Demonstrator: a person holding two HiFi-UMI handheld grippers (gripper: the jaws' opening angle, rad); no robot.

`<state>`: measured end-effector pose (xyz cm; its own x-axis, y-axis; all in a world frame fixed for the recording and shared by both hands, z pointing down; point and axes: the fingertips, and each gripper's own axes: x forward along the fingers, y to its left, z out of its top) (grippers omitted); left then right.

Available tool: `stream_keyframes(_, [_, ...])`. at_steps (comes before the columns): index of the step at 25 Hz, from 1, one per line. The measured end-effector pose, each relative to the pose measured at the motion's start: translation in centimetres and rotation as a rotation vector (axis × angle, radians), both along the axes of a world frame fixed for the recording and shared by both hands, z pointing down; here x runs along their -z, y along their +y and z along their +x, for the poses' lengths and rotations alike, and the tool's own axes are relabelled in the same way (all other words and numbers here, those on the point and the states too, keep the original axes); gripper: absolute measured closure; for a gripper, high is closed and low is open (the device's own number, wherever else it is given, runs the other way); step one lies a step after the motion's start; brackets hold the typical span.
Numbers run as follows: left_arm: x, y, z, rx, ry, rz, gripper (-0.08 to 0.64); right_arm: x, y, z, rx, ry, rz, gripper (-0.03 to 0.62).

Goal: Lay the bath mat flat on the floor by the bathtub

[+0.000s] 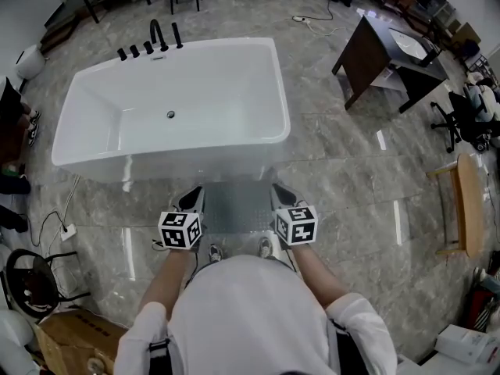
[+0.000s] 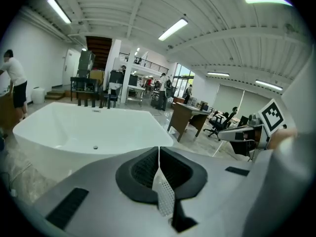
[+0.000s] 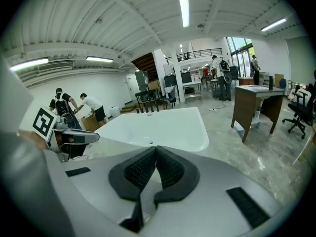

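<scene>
The grey bath mat (image 1: 236, 205) is held off the marble floor (image 1: 351, 178), spread between the two tools just on the near side of the white bathtub (image 1: 195, 162). The left tool (image 1: 191, 199) has its jaws pressed together on the mat's left edge, and the left gripper view shows a thin perforated strip of mat (image 2: 164, 196) pinched between the dark ribbed pads (image 2: 143, 169). The right tool (image 1: 281, 195) is likewise clamped tight on the mat's right edge (image 3: 144, 199). Both tools point toward the tub, whose faucet (image 1: 158, 36) stands on its far rim.
</scene>
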<state>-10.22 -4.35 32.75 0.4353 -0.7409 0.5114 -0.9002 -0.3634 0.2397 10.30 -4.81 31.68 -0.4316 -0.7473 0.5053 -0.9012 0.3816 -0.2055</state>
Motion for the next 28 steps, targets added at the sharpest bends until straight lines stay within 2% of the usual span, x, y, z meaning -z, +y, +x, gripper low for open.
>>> stream_keyframes(7, [3.4,0.2,0.6,-0.057,-0.022,0.119,0.522,2.7,0.7,-1.3,0.026,0.000,0.085,0.561])
stream_keyframes(13, [6.5,0.6,1.3,-0.075,-0.047,0.201,0.522,6.1,1.0,-1.3,0.036,-0.058,0.135,0.561])
stream_keyframes(24, [11.0,1.6,0.4,-0.071,-0.033,0.294,0.522,12.5,1.4,-1.5,0.029,-0.109,0.253,0.561])
stream_keyframes(28, [12.7,1.9,0.4,-0.097,-0.068,0.342,0.522,13.8,1.6,-1.3,0.012,-0.123,0.288,0.561])
